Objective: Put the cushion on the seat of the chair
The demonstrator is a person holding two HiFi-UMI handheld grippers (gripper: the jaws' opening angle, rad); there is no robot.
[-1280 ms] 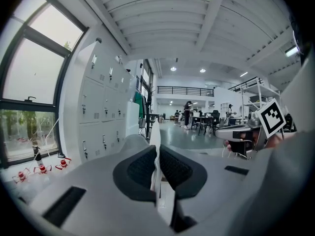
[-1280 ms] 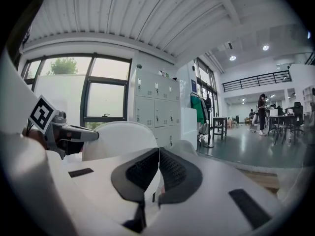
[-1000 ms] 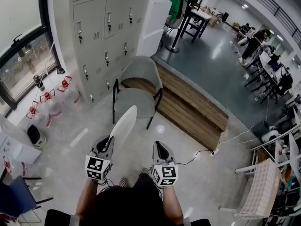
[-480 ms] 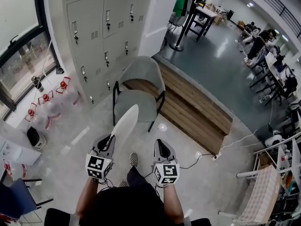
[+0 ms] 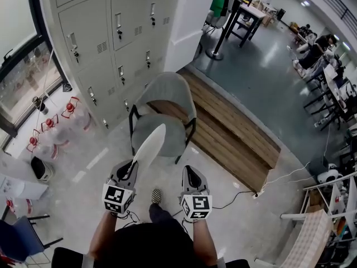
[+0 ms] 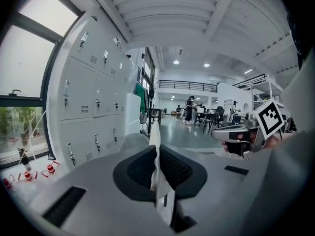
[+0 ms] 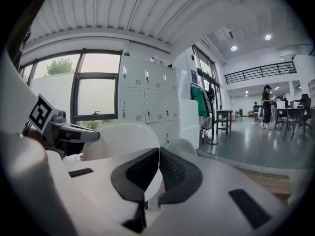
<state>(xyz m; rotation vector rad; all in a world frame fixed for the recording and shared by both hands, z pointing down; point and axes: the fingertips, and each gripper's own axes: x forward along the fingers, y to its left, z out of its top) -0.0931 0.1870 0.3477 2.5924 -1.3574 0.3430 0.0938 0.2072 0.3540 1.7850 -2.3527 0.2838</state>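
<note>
The cushion (image 5: 148, 146) is a thin, pale, rounded pad, carried on edge in the air above the floor, its far end pointing at the grey chair (image 5: 174, 134) that stands in front of the lockers (image 5: 106, 43). The left gripper (image 5: 130, 167) is clamped on its near rim, and the left gripper view shows the fabric pinched and wrinkled between the pads. The right gripper (image 5: 189, 173) is level with it and just beside it, jaws together with nothing between them. The pad sticks out from a one-edge grip without folding, so it is probably light and fairly firm, with a soft cover that creases. The rim looks like a sound place to hold, and a second grip on the opposite rim would probably help lay it flat on the seat.
</note>
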